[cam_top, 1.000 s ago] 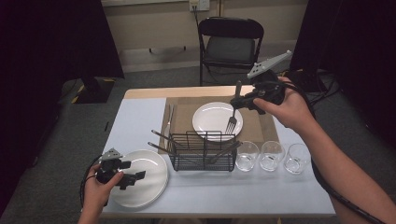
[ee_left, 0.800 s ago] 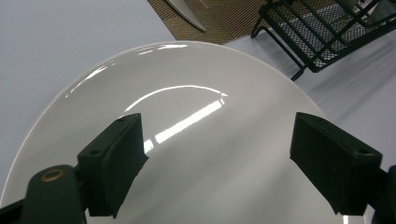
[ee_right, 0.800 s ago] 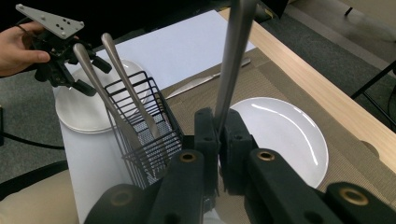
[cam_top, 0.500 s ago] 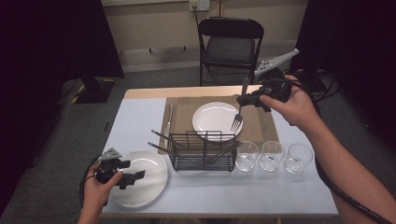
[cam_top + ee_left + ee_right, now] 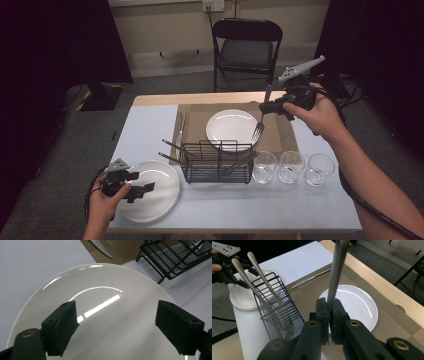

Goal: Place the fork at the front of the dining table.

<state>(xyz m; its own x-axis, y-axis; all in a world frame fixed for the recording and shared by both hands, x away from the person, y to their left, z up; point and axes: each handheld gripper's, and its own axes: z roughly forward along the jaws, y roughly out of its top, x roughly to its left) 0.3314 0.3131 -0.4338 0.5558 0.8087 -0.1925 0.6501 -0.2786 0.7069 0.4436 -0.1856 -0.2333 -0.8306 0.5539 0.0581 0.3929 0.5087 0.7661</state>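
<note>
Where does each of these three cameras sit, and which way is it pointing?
High view: above the person's side, looking forward and down on the table; both forearms, the left gripper and the right gripper show.
Left gripper view: rides on the left gripper, looking along its open jaws onto the near plate.
Right gripper view: rides on the right gripper, looking along jaws shut on a fork, over the far plate.
Shared: all three show the black wire basket; the right gripper view also shows the other hand's gripper.
</note>
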